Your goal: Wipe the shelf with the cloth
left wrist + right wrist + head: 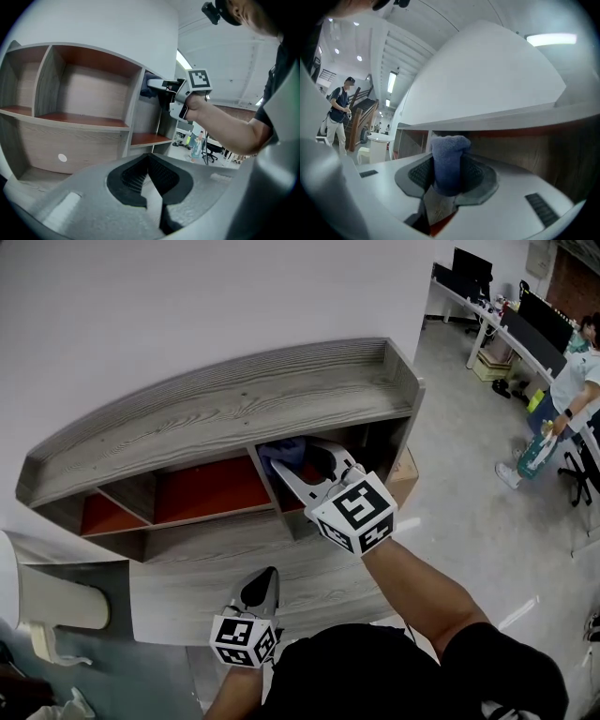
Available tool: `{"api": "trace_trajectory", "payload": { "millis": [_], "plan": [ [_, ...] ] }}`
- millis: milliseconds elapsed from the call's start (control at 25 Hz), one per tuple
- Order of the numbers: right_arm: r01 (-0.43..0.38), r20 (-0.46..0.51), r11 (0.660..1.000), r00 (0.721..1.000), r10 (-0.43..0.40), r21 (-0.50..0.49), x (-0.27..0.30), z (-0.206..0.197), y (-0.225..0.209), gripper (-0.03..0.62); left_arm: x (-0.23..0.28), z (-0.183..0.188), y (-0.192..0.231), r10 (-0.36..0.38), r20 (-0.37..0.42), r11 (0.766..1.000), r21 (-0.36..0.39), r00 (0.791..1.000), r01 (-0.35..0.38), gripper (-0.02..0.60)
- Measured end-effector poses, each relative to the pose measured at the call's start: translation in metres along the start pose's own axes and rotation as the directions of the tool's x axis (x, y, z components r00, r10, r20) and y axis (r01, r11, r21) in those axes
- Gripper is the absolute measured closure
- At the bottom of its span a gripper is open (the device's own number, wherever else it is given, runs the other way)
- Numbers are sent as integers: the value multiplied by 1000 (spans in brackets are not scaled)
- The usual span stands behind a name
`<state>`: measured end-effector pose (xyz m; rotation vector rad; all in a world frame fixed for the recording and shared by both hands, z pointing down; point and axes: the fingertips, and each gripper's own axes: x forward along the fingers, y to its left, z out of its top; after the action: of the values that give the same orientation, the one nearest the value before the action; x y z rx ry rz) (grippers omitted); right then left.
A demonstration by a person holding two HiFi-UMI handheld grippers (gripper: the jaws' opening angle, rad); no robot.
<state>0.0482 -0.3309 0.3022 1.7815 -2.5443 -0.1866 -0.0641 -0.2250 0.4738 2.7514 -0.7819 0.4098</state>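
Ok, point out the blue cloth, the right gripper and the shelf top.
blue cloth (449,159), right gripper view, bunched fold between the jaws.
right gripper (298,463), head view, midway between its fingertips.
shelf top (234,399), head view, bare grey wood.

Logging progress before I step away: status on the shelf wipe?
Right gripper shut on blue cloth, reaching into the shelf's right-hand compartment. Left gripper shut, empty, low in front. Nothing seen blocking that compartment.

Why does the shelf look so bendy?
Head view: the wide lens bows the shelf top into an arc. Left gripper view: its boards curve and the corners go dark. Right gripper view: the shelf edge above the cloth arcs too.
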Motion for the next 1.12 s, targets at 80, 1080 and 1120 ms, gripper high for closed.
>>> {"api": "trace_trajectory", "payload": {
  "millis": [80, 1080, 1120],
  "plan": [
    [7, 1, 1000, 1000, -7, -16, 2, 5, -2, 459, -2, -1, 1, 5, 1, 1000, -3, 1000, -5, 572],
    [24, -140, 995, 989, -38, -101, 7, -67, 10, 460, -2, -3, 4, 10, 2, 1000, -10, 1000, -10, 572],
    [24, -150, 995, 988, -38, -96, 7, -72, 10, 459, -2, -3, 5, 10, 1, 1000, -10, 1000, -10, 572]
  ]
}}
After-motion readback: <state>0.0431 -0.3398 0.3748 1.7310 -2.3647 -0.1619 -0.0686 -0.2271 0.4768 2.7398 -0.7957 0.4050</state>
